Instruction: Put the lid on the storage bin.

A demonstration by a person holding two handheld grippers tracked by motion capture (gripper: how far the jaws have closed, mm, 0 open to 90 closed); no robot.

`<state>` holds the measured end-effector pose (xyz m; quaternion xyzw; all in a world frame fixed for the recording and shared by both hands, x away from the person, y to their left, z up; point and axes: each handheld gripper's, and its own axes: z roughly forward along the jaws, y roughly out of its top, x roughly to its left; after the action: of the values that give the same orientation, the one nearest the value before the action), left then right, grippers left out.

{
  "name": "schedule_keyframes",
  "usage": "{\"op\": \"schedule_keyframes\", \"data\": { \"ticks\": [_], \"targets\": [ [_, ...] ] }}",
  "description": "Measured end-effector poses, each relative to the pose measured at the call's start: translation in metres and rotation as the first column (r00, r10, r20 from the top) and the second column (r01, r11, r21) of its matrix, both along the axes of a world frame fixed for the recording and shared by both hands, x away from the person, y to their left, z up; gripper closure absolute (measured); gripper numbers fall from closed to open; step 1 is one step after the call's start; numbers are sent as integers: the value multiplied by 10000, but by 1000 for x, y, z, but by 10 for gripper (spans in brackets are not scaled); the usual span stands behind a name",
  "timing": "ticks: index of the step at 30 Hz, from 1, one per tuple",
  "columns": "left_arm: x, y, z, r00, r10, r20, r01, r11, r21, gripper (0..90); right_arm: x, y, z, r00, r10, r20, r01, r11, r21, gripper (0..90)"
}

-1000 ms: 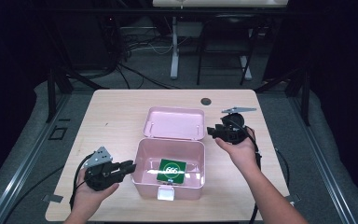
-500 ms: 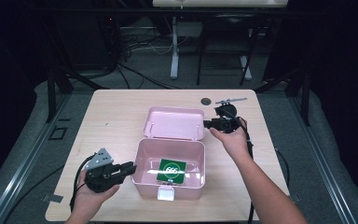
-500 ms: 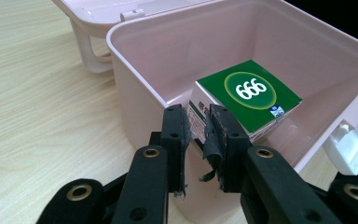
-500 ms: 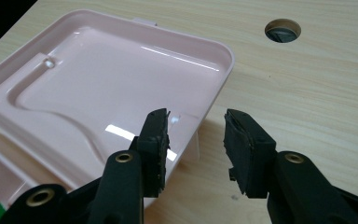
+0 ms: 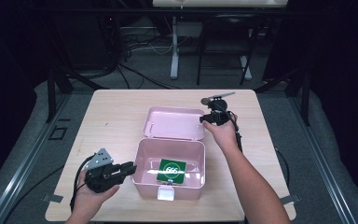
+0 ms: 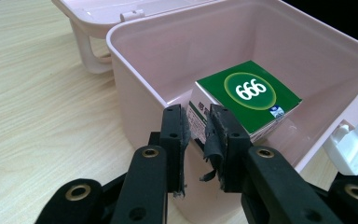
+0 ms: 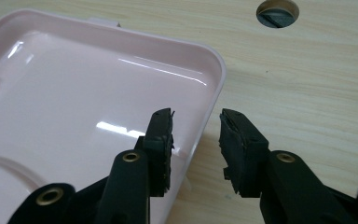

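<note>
An open pink box (image 5: 145, 161) stands at the front middle of the table, its lid (image 5: 172, 122) laid back flat behind it. Inside lies a green carton (image 5: 171, 170) marked 666 (image 6: 249, 91). My left gripper (image 5: 131, 168) rests level just left of the box; its jaws (image 6: 196, 121) are shut with nothing between them, tips by the box's wall (image 6: 135, 93). My right gripper (image 5: 205, 119) is at the lid's right edge. It (image 7: 196, 126) is open and has just been closing, one jaw over the lid (image 7: 74, 93), one over the table, its pads apart from the rim between them.
A round cable hole (image 5: 205, 100) (image 7: 277, 9) sits in the wooden table (image 5: 116, 116) just behind the right gripper. The box's white latch (image 6: 352, 144) juts from its front wall. Dark floor, cables and table legs lie beyond the far edge.
The right hand has moved left and slightly down to the lid's right edge, and its jaws have narrowed. The left hand and the box have stayed put.
</note>
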<state>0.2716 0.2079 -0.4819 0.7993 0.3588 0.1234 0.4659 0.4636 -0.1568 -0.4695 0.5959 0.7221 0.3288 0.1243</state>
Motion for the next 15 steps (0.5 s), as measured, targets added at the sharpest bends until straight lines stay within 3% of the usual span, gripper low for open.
{"op": "schedule_keyframes", "data": {
  "ticks": [8,15],
  "targets": [
    [-1,-1,0,10000,45,19,-45,10000,20,760,11,-2,-10,9991,-177,-384,190,9993,335,751],
    [-2,-1,0,9999,135,-20,-135,9999,0,759,13,0,-10,9990,-225,-393,241,9989,410,772]
  ]
}}
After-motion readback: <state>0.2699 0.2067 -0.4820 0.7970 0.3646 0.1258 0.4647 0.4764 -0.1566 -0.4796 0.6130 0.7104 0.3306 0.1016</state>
